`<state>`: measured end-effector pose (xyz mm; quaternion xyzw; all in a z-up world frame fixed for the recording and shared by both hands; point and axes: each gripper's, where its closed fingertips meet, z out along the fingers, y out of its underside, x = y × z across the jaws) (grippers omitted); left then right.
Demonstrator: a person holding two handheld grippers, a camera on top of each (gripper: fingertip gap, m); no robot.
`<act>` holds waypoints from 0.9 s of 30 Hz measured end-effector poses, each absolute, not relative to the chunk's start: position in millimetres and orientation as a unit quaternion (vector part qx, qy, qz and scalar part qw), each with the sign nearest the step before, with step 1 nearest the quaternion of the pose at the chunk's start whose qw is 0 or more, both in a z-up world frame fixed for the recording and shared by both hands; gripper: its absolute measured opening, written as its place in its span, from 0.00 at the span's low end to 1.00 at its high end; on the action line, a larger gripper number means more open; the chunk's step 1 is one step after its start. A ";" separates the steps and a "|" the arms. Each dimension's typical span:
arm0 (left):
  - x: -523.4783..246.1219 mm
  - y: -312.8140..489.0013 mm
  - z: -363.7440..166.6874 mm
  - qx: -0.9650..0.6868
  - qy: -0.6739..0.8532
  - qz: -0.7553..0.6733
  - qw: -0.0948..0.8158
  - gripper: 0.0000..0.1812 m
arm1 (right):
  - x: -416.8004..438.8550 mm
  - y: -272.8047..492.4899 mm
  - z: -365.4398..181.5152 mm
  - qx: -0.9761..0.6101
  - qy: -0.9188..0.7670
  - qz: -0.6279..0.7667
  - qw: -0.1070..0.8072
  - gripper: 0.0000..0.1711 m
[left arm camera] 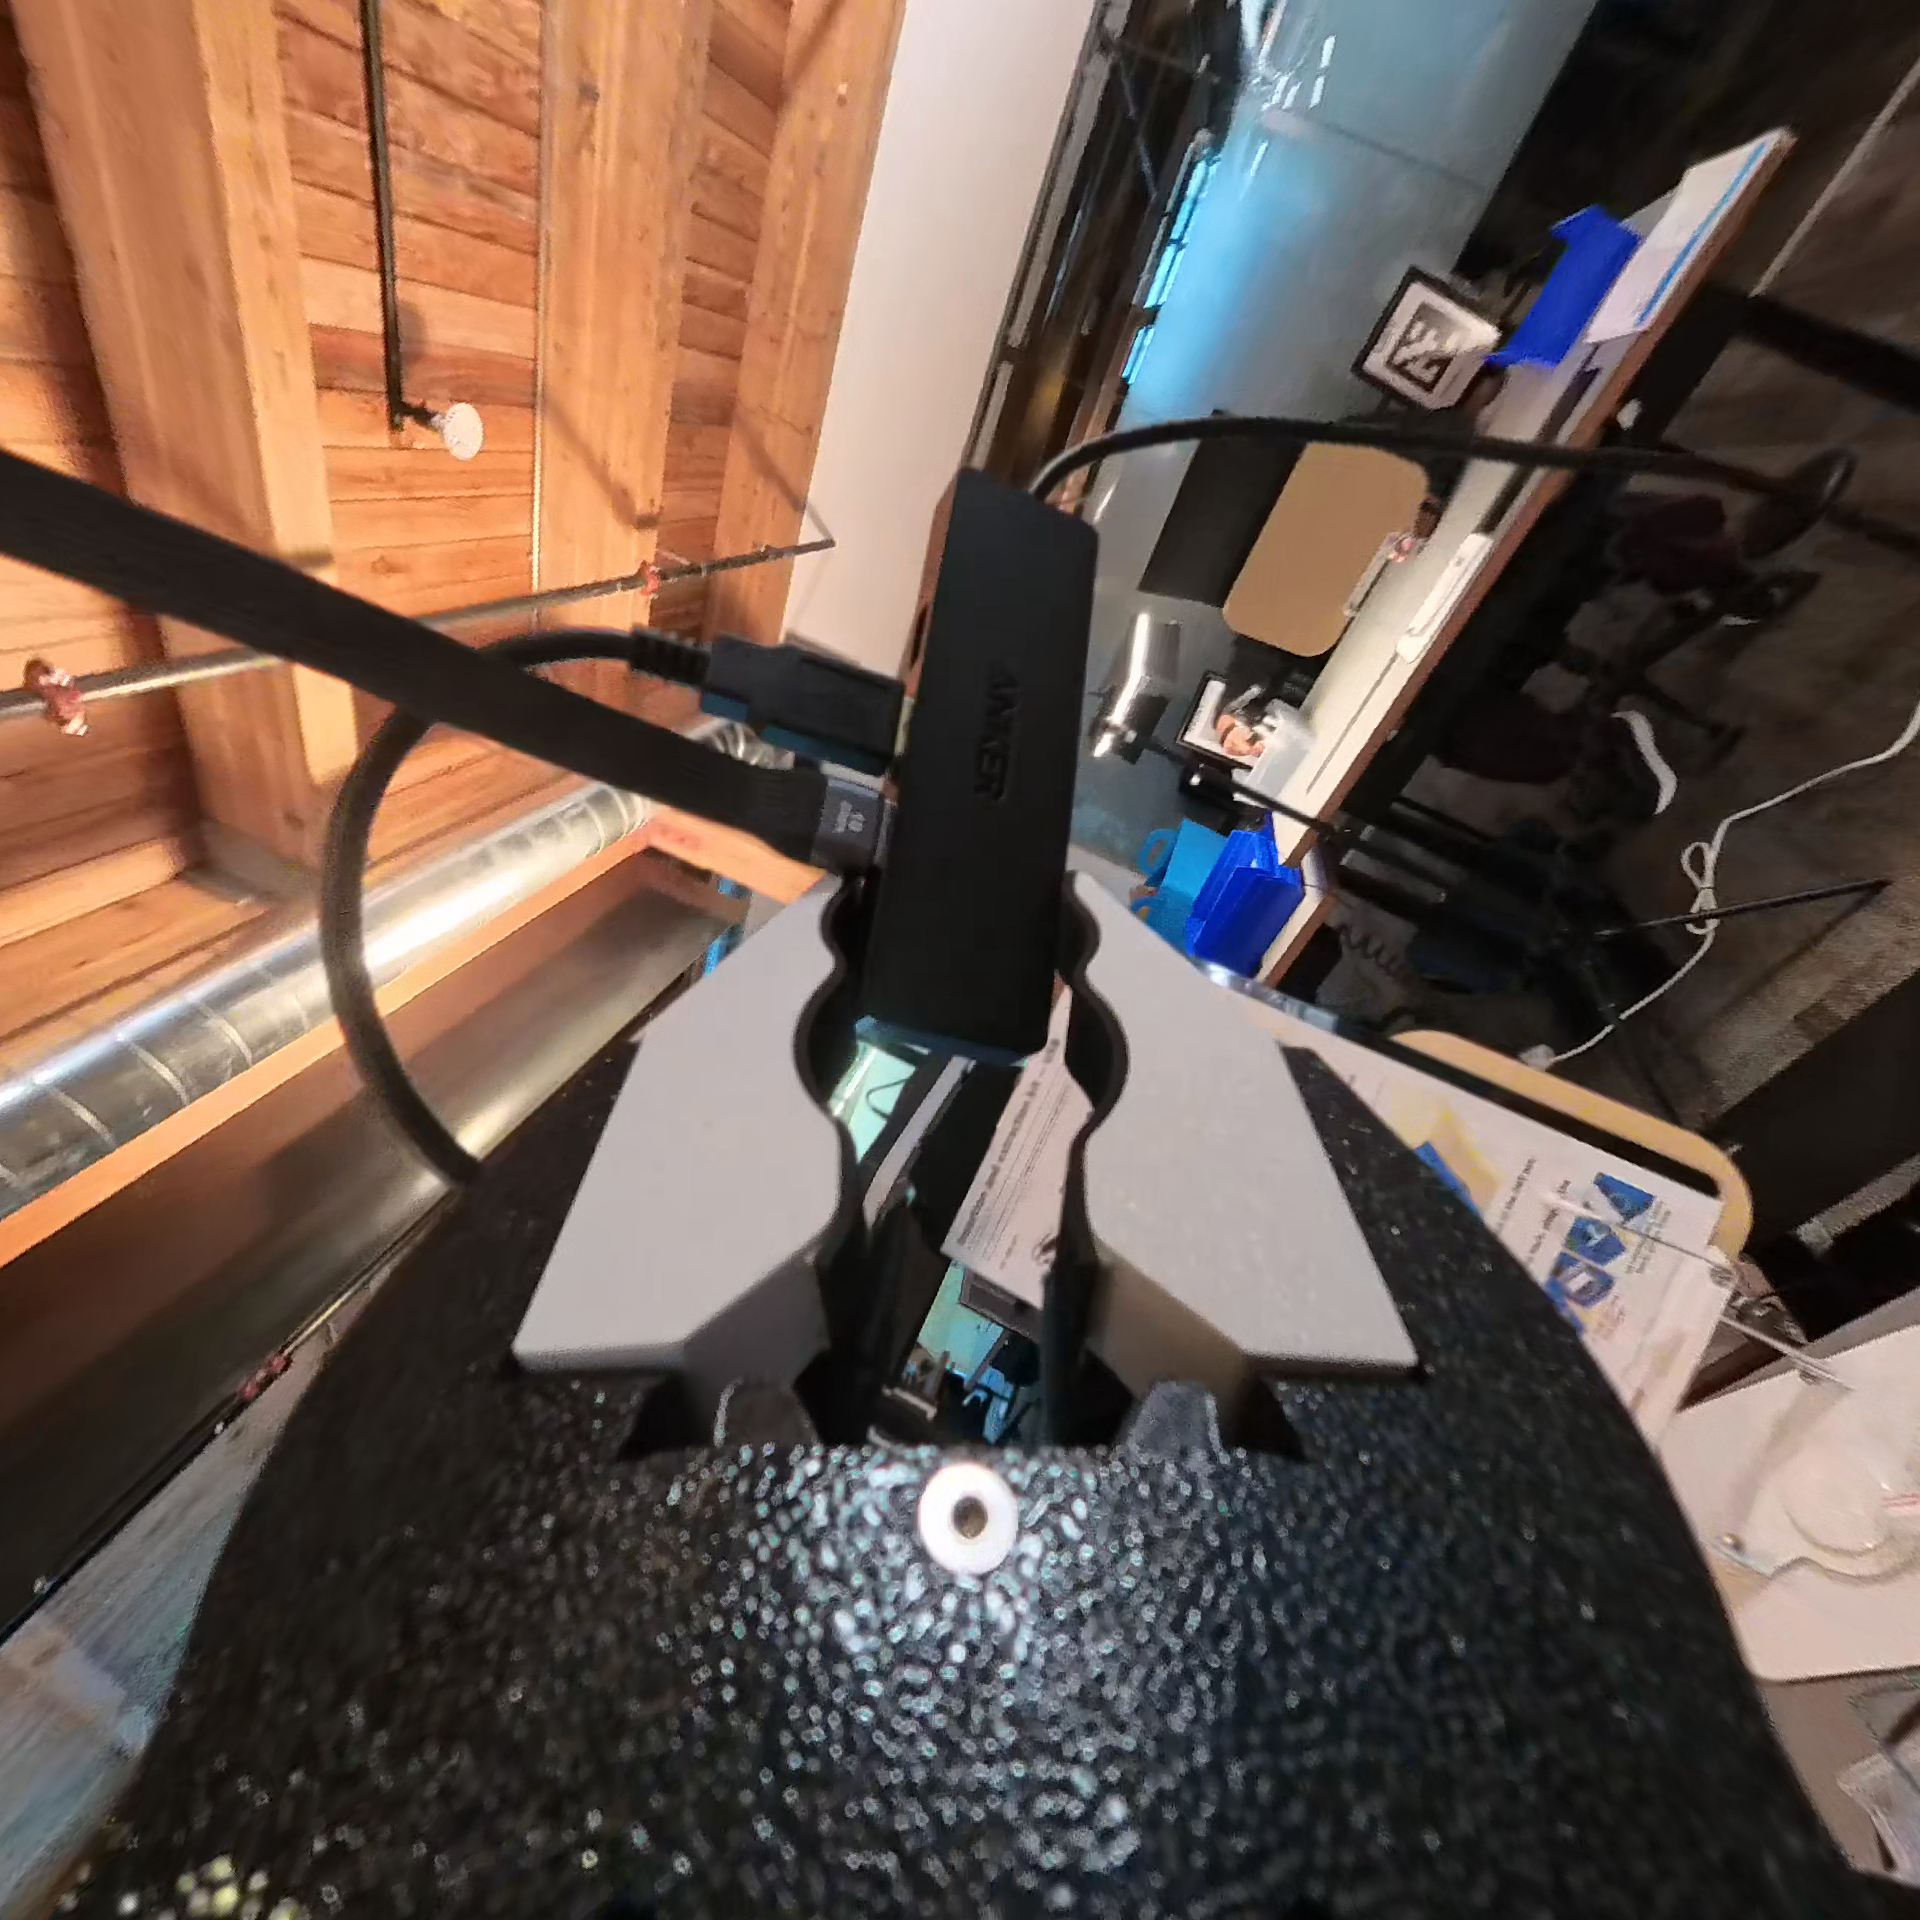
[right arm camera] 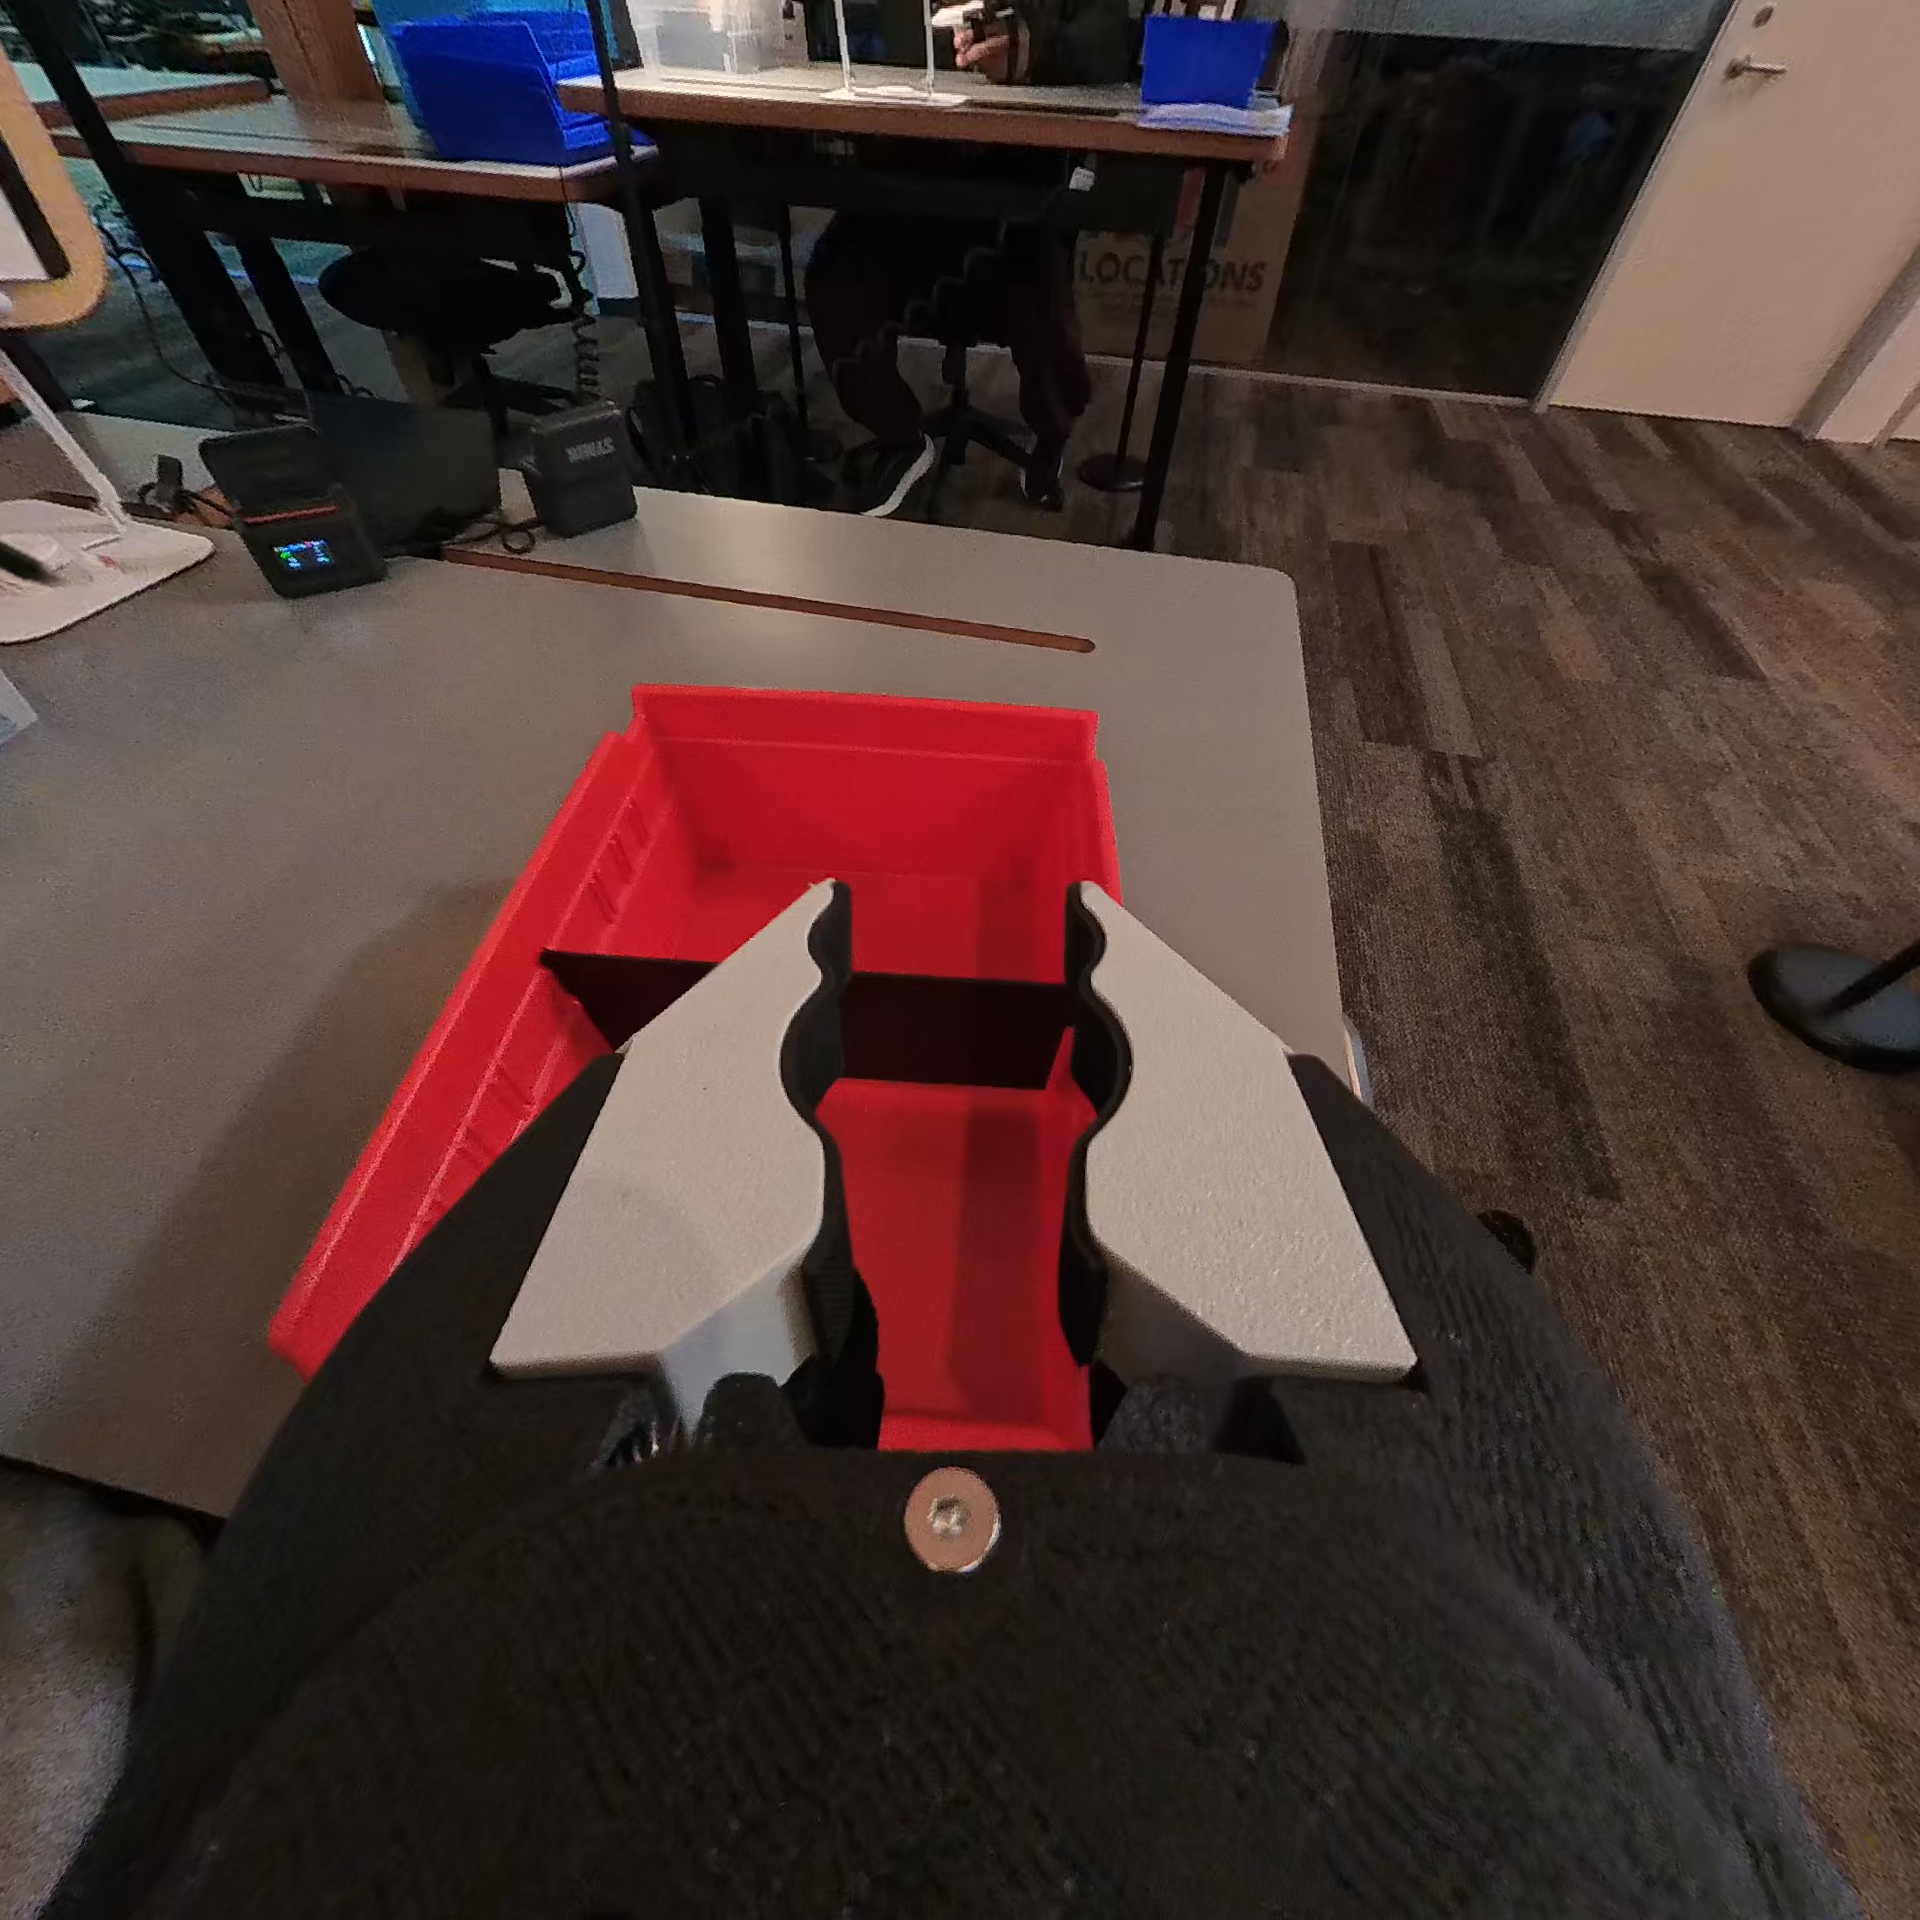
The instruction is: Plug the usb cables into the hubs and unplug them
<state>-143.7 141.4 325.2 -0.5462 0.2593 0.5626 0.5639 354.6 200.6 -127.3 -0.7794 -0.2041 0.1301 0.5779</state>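
A slim black rectangular USB hub (left arm camera: 982, 769) is clamped between the grey fingers of the left gripper (left arm camera: 961, 935), raised in air; two black cables (left arm camera: 727, 675) are plugged into its side. The right gripper (right arm camera: 956, 935) is held apart, empty, over a red plastic divided bin (right arm camera: 862, 821).

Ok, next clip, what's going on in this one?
A person works two handheld grippers. The left gripper is clamped on a black USB hub, held up in the air, with two cables plugged into its side: a round black one and a flat black one. The right gripper is open and holds nothing, hovering over a red divided bin on the grey table.
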 end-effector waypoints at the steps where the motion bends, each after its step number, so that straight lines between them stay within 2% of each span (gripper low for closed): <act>1: -135.1 145.7 319.3 -0.547 0.271 0.559 0.561 0.19 | 353.2 200.1 -126.1 -0.777 -0.207 0.131 0.580 0.23; 6: -97.3 176.0 254.9 -0.554 0.350 0.537 0.531 0.19 | 343.6 197.6 -121.0 -0.767 -0.223 0.137 0.586 0.23; 10: -71.6 198.5 173.4 -0.554 0.417 0.522 0.496 0.19 | 334.3 194.8 -116.6 -0.759 -0.240 0.135 0.590 0.23; 15: -55.9 213.3 70.9 -0.563 0.444 0.490 0.496 0.19 | 314.8 189.6 -107.2 -0.741 -0.269 0.134 0.600 0.23; 21: -33.1 204.2 -58.2 -0.563 0.496 0.408 0.520 0.19 | 256.5 177.7 -100.9 -0.696 -0.369 0.132 0.602 0.23; 27: -28.8 184.1 -161.0 -0.527 0.548 0.429 0.488 0.20 | 178.2 162.6 -124.1 -0.653 -0.498 0.130 0.556 0.23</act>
